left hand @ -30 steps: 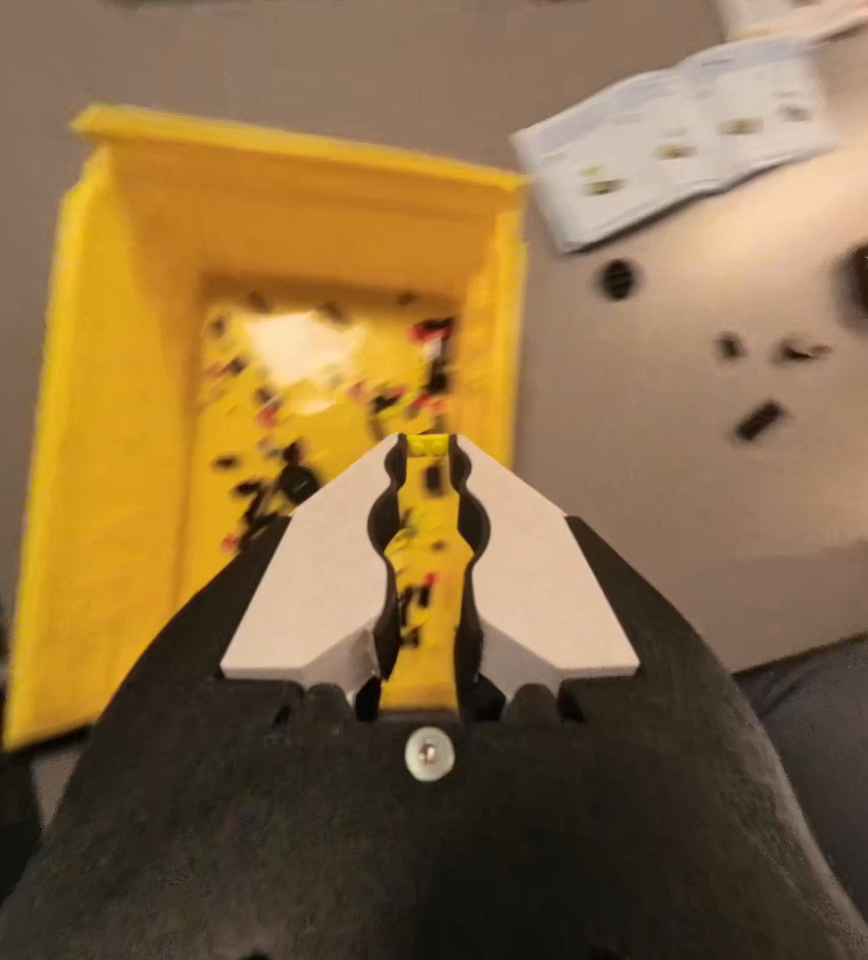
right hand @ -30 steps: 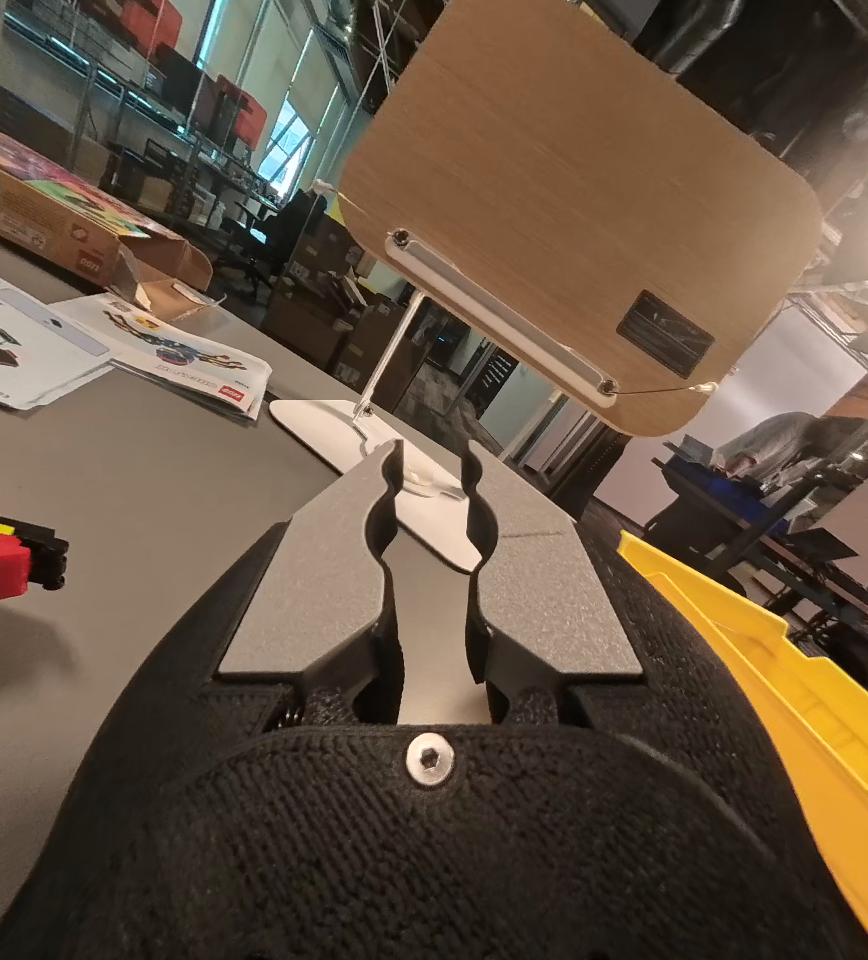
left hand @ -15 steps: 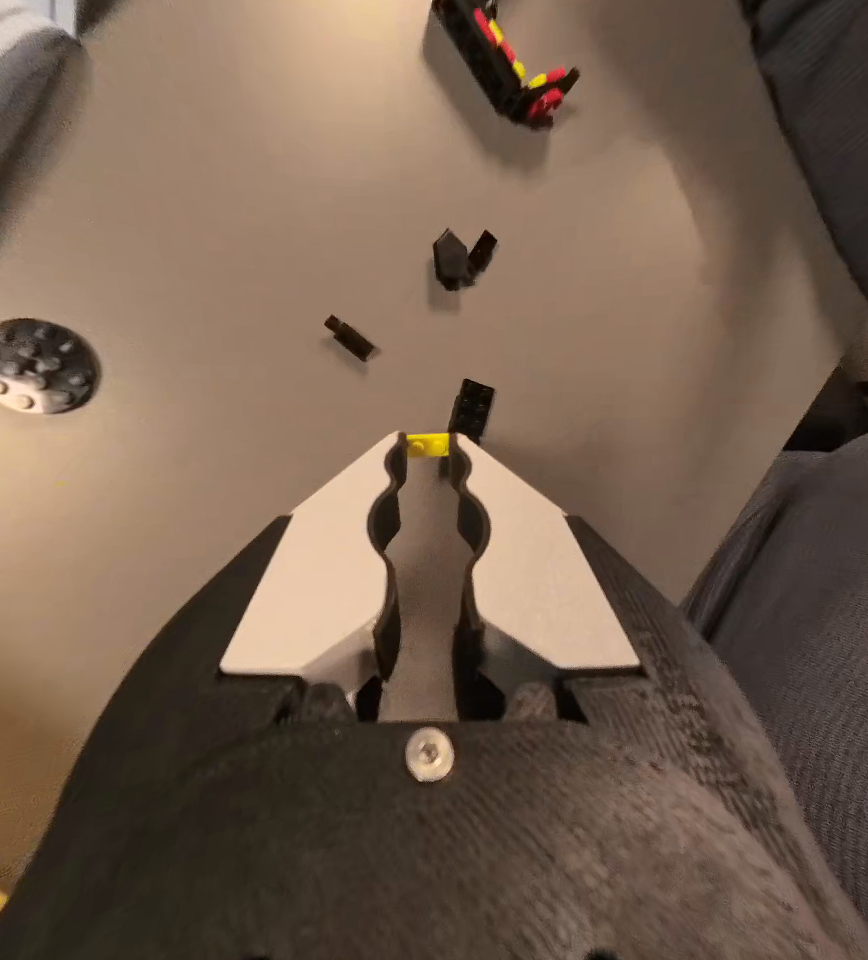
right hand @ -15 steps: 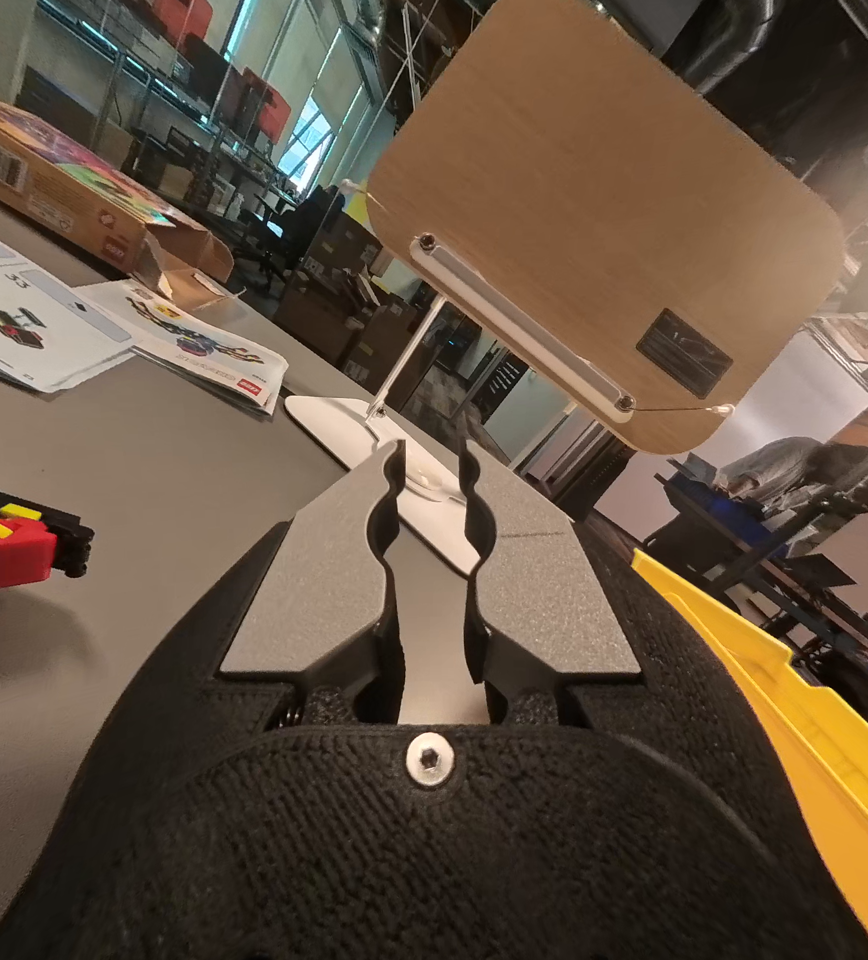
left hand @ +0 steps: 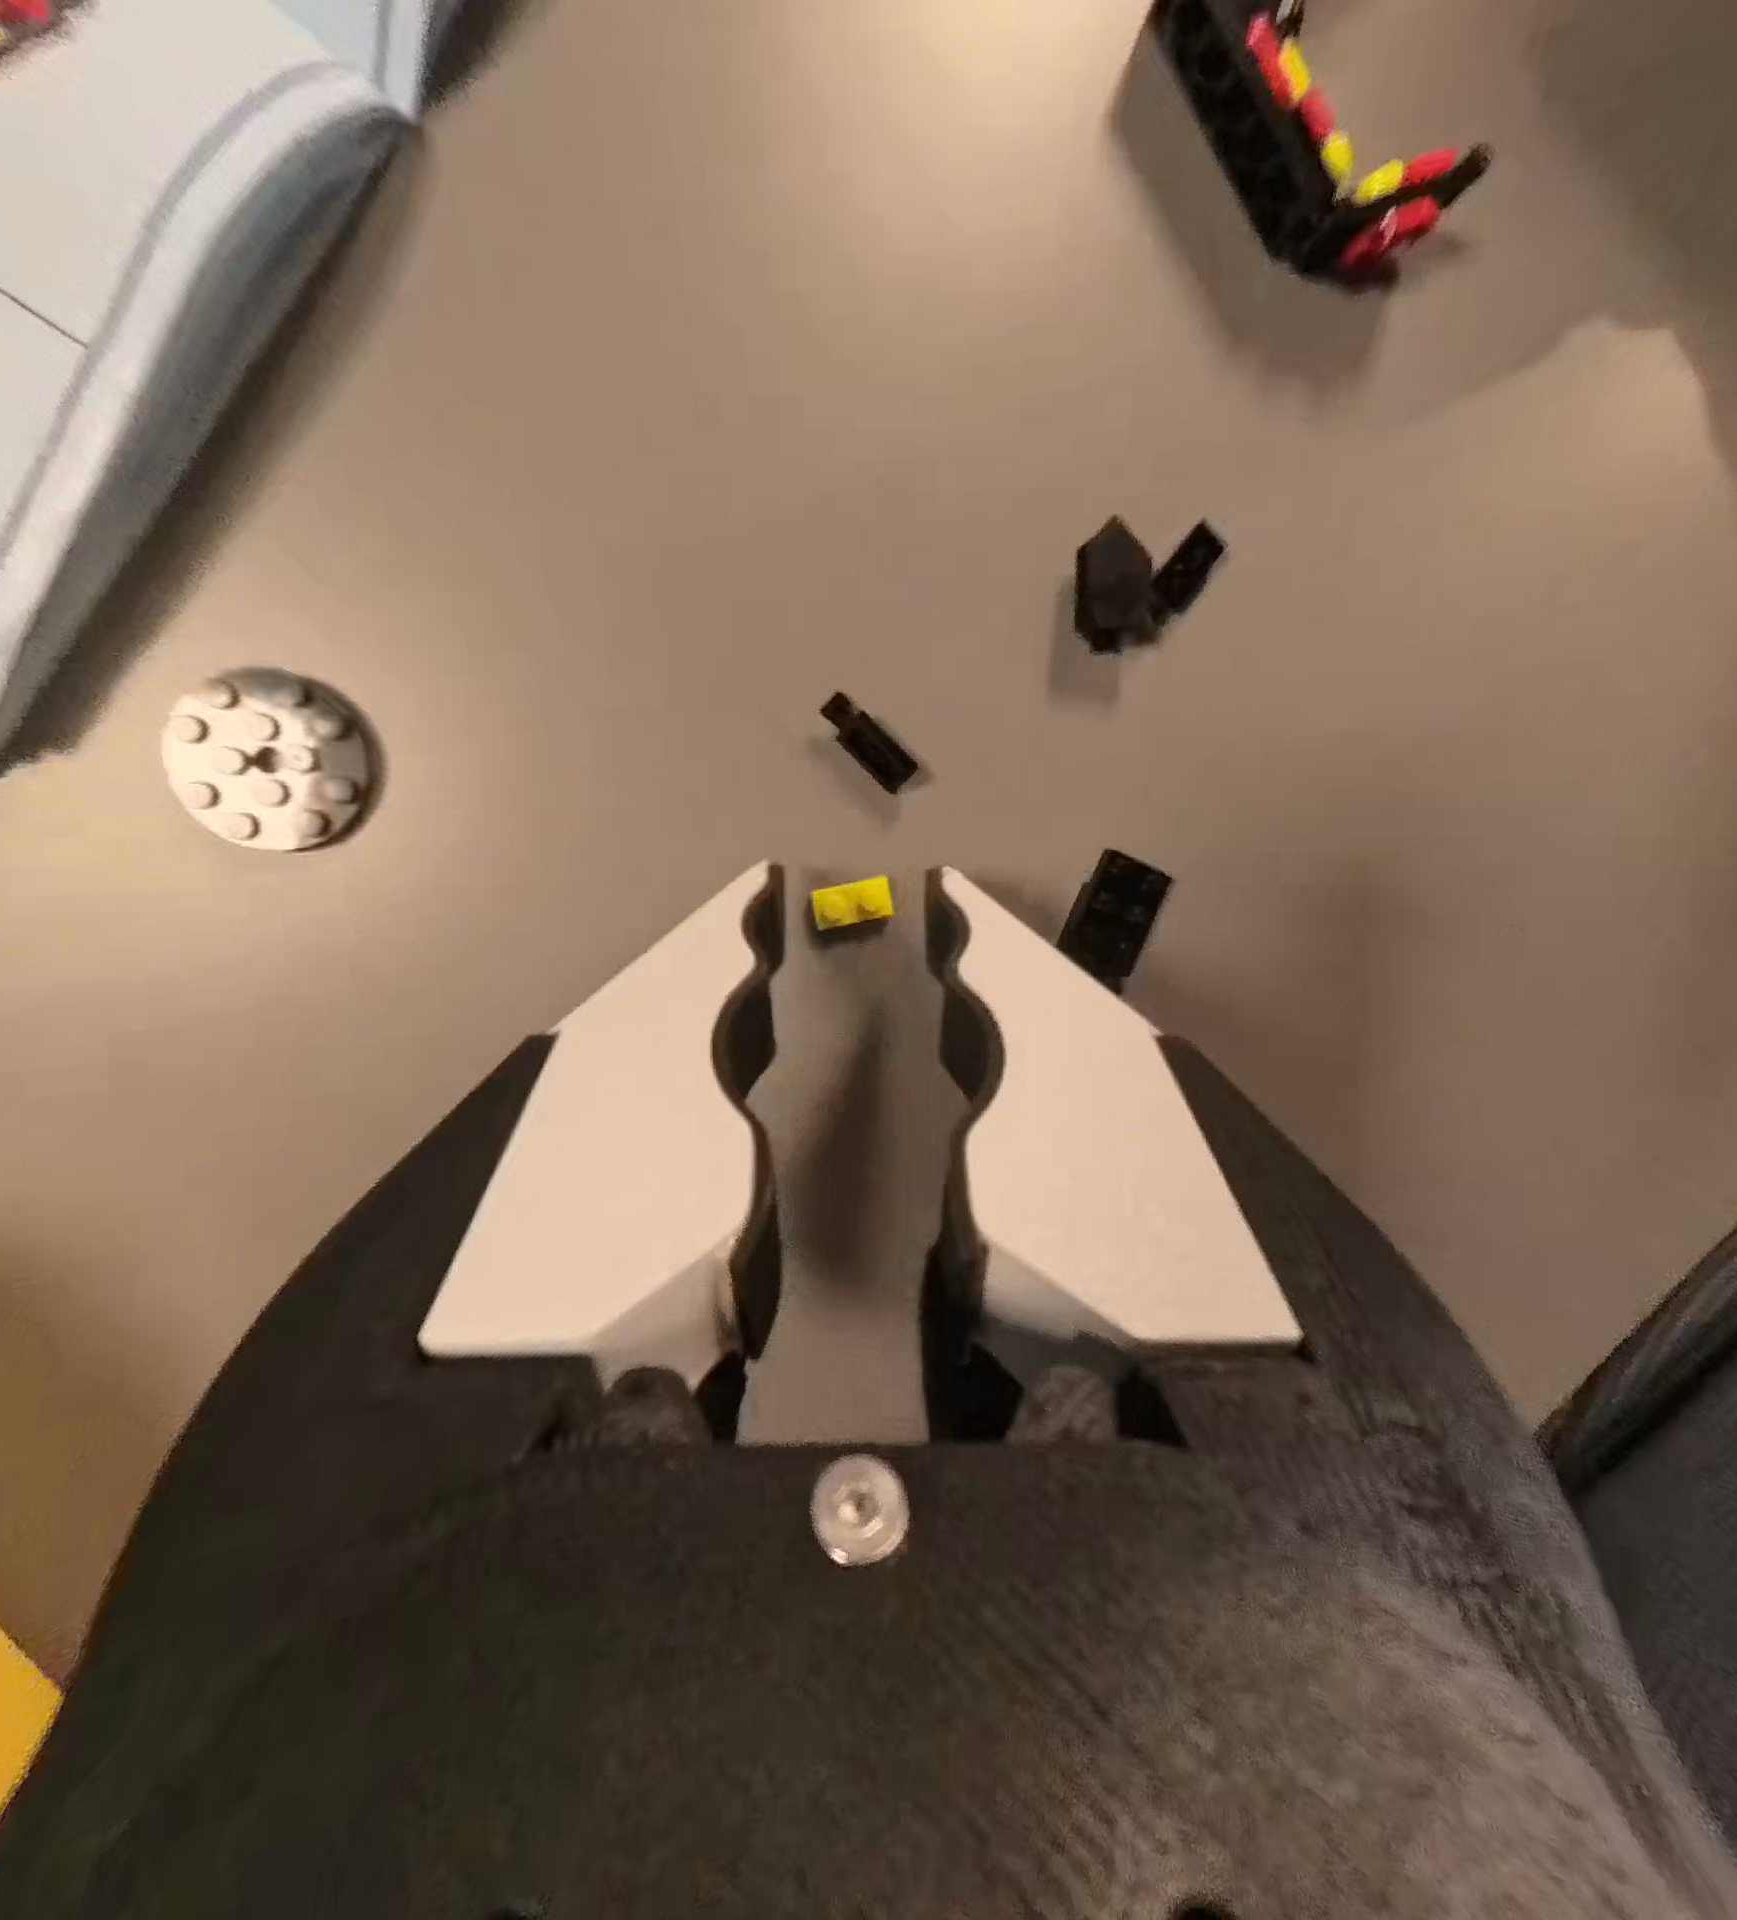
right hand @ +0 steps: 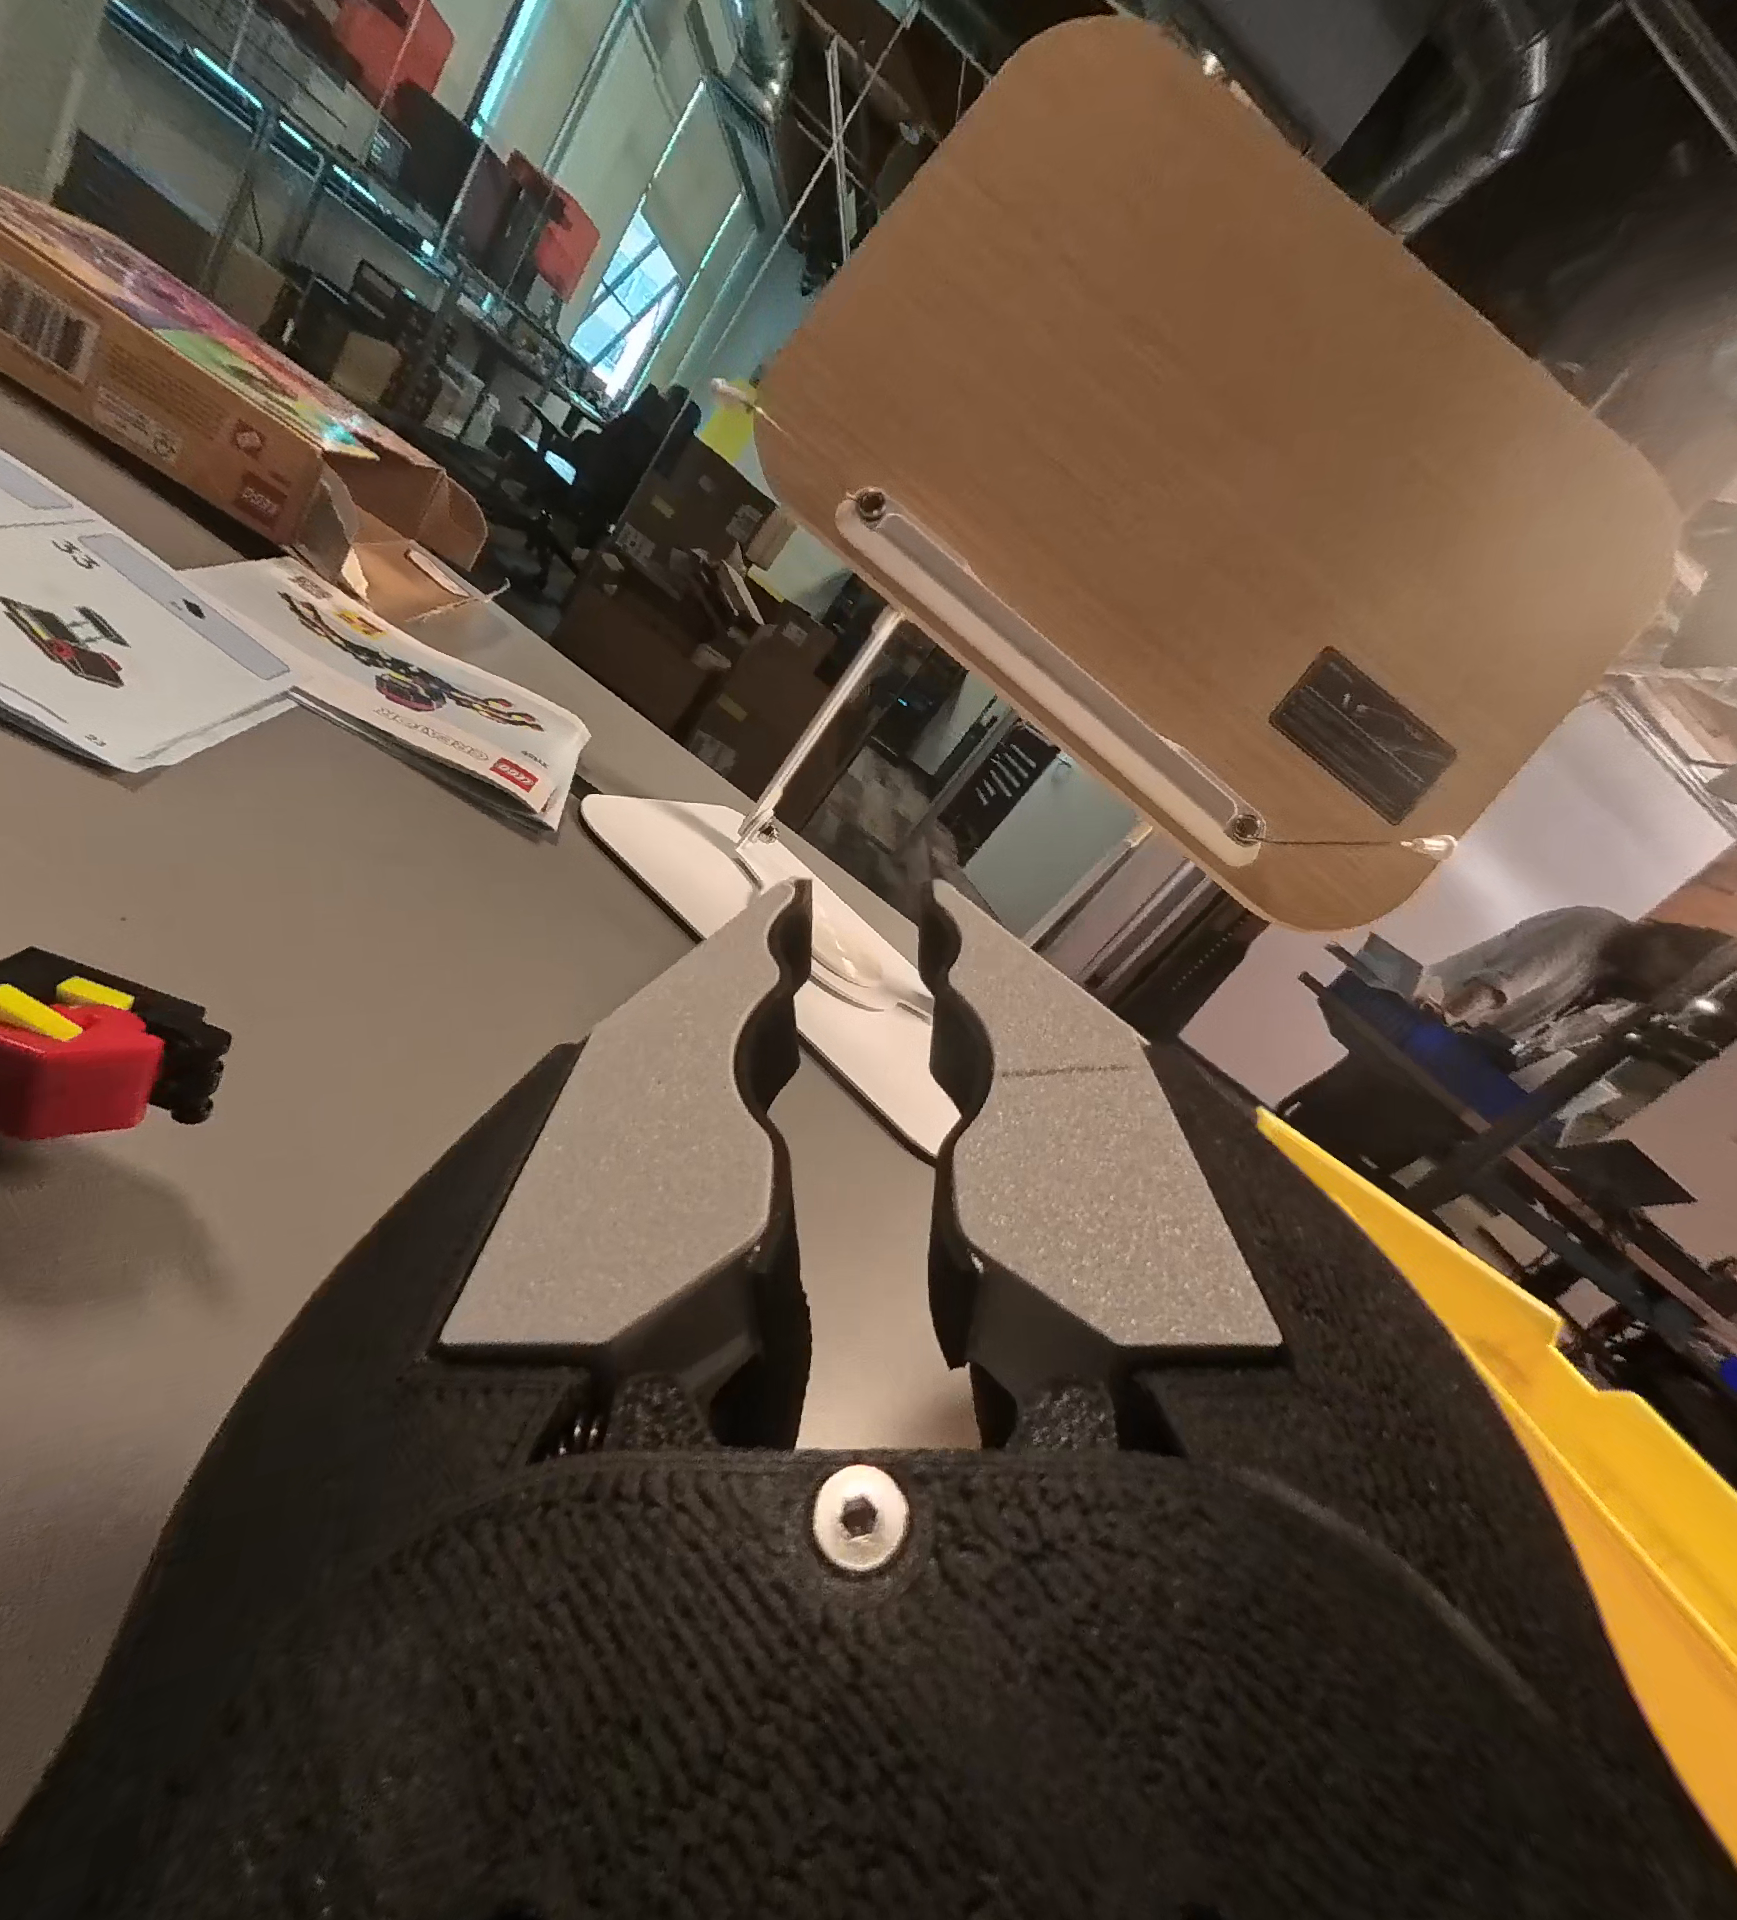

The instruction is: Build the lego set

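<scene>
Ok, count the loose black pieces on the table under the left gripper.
4: a pin beyond the yellow brick; a plate right of it, partly behind the left gripper; a chunky block and a slim piece touching, farther off. The gripper may hide others.

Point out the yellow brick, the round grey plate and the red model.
yellow brick (left hand: 851, 902), left wrist view, studded top
round grey plate (left hand: 266, 760), left wrist view, centre
red model (right hand: 43, 1065), right wrist view, red side

Grey table (right hand: 344, 914), wooden stand (right hand: 1207, 436), storage shelves (right hand: 344, 187) by bright windows (right hand: 635, 270)
</scene>
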Demonstrator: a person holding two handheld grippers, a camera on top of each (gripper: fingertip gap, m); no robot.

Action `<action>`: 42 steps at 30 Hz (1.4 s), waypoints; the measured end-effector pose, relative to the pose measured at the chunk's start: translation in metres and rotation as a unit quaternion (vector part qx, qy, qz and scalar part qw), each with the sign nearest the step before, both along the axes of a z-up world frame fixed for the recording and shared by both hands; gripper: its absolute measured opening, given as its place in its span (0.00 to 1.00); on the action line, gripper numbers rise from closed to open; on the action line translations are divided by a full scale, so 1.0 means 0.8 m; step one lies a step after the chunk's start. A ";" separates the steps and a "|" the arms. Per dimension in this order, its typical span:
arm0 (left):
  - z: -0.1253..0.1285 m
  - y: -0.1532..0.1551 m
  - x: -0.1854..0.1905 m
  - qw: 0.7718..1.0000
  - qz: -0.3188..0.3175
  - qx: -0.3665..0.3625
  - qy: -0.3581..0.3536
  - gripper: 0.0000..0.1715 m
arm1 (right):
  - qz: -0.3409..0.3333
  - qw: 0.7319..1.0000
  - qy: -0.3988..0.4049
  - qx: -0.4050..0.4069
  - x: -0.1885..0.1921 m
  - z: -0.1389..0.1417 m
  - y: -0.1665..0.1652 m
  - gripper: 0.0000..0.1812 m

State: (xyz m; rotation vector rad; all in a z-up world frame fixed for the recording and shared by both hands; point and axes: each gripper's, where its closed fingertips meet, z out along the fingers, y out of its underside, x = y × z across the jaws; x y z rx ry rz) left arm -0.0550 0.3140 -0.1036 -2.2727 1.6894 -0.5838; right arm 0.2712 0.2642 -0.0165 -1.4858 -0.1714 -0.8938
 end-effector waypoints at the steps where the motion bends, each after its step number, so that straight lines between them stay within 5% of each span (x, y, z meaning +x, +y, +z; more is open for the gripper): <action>1: 0.010 0.003 0.000 1.000 0.009 -0.002 -0.021 0.16 | 0.002 1.000 0.004 0.004 0.000 0.001 -0.001 0.10; 8: 0.112 0.009 -0.078 0.976 0.093 0.043 -0.191 0.28 | 0.012 0.999 0.030 0.020 0.002 0.004 -0.005 0.10; 10: 0.163 0.022 -0.127 0.934 0.133 0.152 -0.295 0.27 | 0.011 0.999 0.035 0.021 0.004 0.003 -0.004 0.10; 12: 0.203 0.043 -0.210 0.861 0.221 0.282 -0.360 0.26 | 0.011 0.999 0.032 0.017 0.003 0.002 -0.001 0.10; 14: 0.192 0.054 -0.291 0.831 0.303 0.308 -0.350 0.29 | 0.011 1.000 0.024 0.009 0.000 0.000 0.001 0.10; 18: 0.108 0.025 -0.335 0.867 0.350 0.133 -0.330 0.34 | 0.004 1.000 -0.002 -0.008 -0.003 -0.002 0.005 0.10; 21: 0.088 0.005 -0.338 0.865 0.349 0.115 -0.341 0.28 | -0.005 1.000 -0.018 -0.024 -0.003 -0.006 0.007 0.10; 25: 0.088 -0.008 -0.326 0.865 0.330 0.118 -0.358 0.25 | -0.024 0.999 -0.027 -0.034 0.002 -0.009 0.007 0.10; 31: 0.090 -0.050 -0.241 0.892 0.234 0.076 -0.380 0.23 | -0.051 0.997 -0.028 -0.041 0.012 -0.011 0.003 0.10; 36: 0.114 -0.081 -0.189 0.888 0.148 -0.015 -0.435 0.18 | -0.057 0.997 -0.036 -0.049 0.012 -0.013 0.003 0.10; 42: 0.160 -0.021 -0.239 0.872 0.208 0.094 -0.432 0.08 | -0.053 0.997 -0.032 -0.045 0.011 -0.012 0.003 0.10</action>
